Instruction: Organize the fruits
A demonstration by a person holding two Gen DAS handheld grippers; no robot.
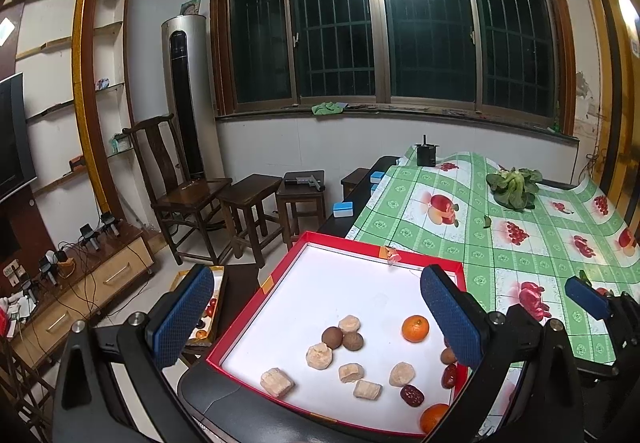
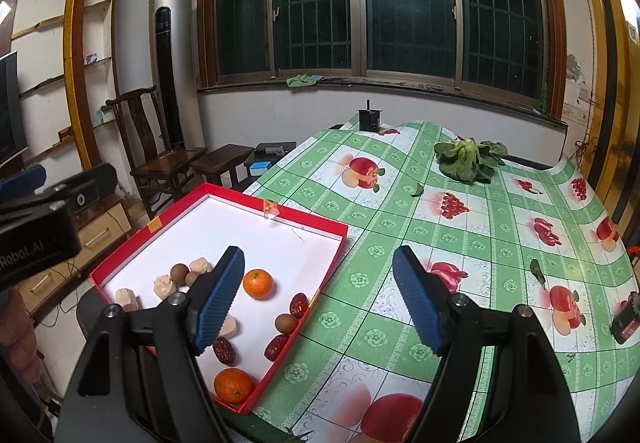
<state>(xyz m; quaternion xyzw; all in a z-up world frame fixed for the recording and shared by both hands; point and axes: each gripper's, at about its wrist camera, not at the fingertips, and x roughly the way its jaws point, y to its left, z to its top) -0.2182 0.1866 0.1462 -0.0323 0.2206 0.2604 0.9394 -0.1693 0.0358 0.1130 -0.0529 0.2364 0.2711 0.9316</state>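
In the red tray [image 1: 256, 317] at the table's near left lie two oranges [image 1: 415, 328], dates [image 2: 298, 304], brown longans [image 1: 332, 336] and pale chunks [image 1: 318, 356]; left gripper [image 1: 316, 317] and right gripper [image 2: 318, 297] gape wide, empty; greens [image 2: 466, 159] far right

I'm in a lived-in home room: a barred window [image 1: 384, 31], wooden chair [image 1: 176, 183] and stools [image 1: 250, 203], a TV cabinet [image 1: 80, 283], and my worktop [image 2: 480, 243] under a fruit-print cloth.
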